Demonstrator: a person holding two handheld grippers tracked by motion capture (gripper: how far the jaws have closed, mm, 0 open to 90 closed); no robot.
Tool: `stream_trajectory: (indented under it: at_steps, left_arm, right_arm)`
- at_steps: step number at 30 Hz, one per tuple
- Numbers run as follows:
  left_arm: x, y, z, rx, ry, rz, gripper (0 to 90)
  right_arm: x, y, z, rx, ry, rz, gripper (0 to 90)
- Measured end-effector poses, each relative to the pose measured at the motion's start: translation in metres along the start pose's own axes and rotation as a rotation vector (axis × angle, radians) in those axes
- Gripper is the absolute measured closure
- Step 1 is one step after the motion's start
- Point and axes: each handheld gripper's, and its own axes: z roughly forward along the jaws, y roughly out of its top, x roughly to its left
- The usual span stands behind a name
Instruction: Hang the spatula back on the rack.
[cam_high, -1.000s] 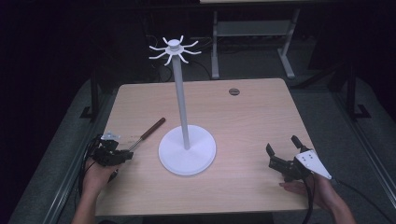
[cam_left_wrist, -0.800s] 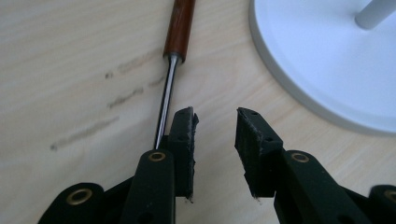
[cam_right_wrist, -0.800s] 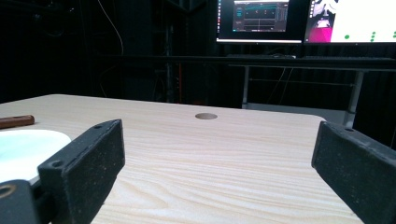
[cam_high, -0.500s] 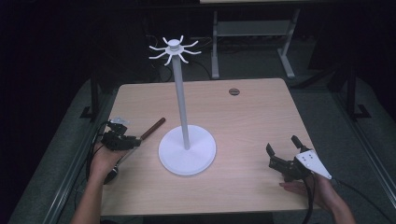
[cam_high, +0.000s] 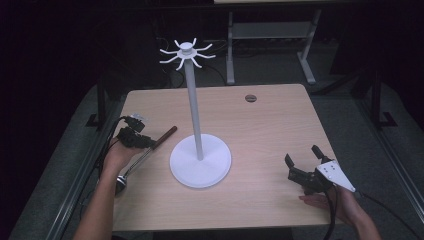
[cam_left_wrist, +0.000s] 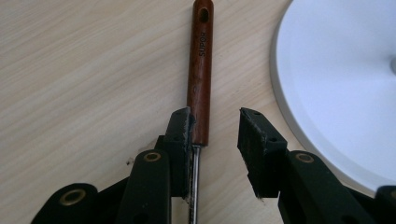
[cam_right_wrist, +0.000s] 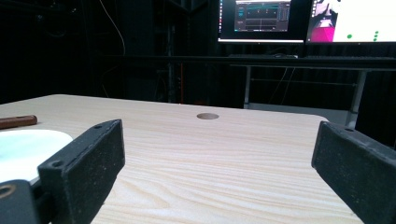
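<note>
Jaws of the left gripper (cam_left_wrist: 215, 135) stand apart, straddling the ladle (cam_left_wrist: 200, 70) where its brown wooden handle meets the thin metal shaft; 1 pad touches the wood, the other is clear. Closing there risks pinching the round handle off-centre, so it could roll or twist out toward the white stand (cam_left_wrist: 345, 84) just beside it. Well apart, the right gripper (cam_high: 306, 165) hovers wide open, empty, over the table (cam_high: 270, 125).

Lab: dark room, monitors (cam_right_wrist: 308, 21), test table (cam_high: 280, 125).
</note>
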Motion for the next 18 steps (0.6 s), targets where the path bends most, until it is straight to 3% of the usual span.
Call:
stream_trajectory:
  at_steps: [4, 9, 11, 18]
  left_arm:
    - [0.001, 0.011, 0.01, 0.062, 0.003, 0.028, 63.8]
    - [0.002, 0.017, 0.018, 0.102, -0.003, 0.043, 62.3]
    - [0.002, 0.02, 0.027, 0.159, 0.017, 0.06, 61.1]
    - [0.003, 0.025, 0.041, 0.207, 0.016, 0.08, 61.0]
  right_arm:
    - [0.0, 0.0, 0.0, 0.0, 0.0, 0.0, 2.0]
    - [0.0, 0.0, 0.0, 0.0, 0.0, -0.001, 2.0]
    - [0.0, 0.0, 0.0, 0.0, 0.0, 0.0, 2.0]
    - [0.0, 0.0, 0.0, 0.0, 0.0, -0.001, 2.0]
